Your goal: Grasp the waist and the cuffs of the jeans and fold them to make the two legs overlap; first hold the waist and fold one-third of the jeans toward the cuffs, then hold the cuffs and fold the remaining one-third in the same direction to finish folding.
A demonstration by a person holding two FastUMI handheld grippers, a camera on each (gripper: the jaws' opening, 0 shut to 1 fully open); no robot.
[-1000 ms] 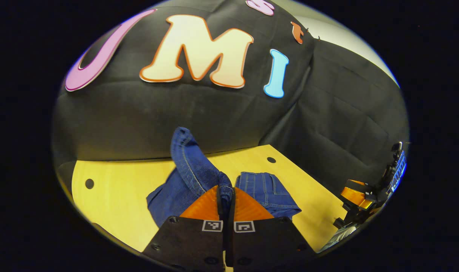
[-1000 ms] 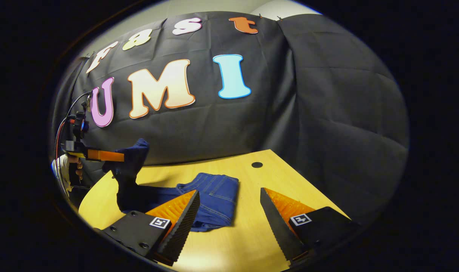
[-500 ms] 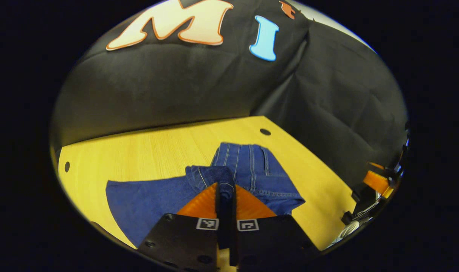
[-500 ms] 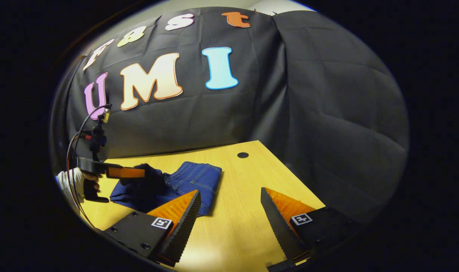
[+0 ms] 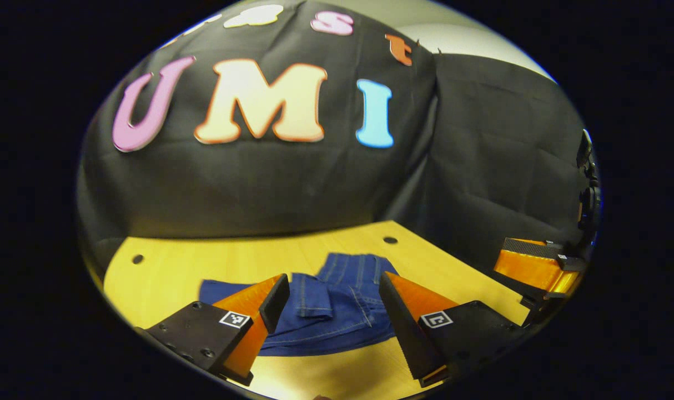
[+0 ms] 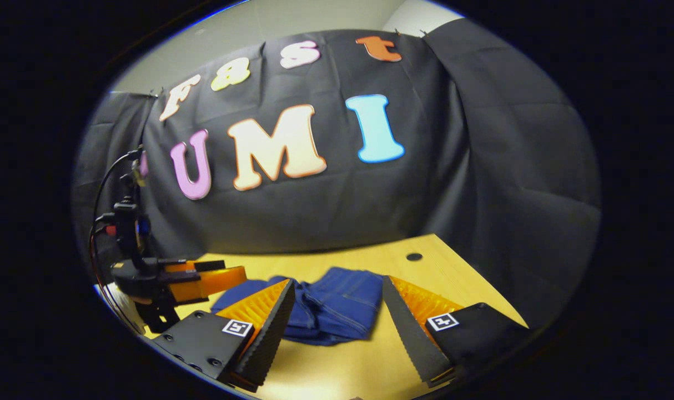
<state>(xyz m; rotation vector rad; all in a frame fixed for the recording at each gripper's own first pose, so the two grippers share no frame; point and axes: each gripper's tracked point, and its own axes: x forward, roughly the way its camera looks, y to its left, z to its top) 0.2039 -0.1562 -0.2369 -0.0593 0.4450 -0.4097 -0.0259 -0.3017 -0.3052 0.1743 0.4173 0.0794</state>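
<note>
Both grippers stood wide open and held nothing, the left gripper (image 5: 332, 303) and the right gripper (image 6: 337, 303) each hovering just in front of the folded jeans (image 5: 337, 305), which lay as a compact bundle on the wooden table (image 5: 165, 266) directly ahead between their fingers.

Folded blue jeans (image 5: 342, 303) lying flat on the table.

The jeans (image 6: 326, 305) are dark blue denim with lighter stitching, gathered into a compact, layered bundle. In the left gripper view the bundle sits at about 6 o'clock, a narrow hemmed flap lying across its top near the middle and seam lines running toward 12 o'clock on the far part. In the right gripper view it again lies at 6 o'clock, its edges slightly uneven, with one layer sticking out toward 9 o'clock.
</note>
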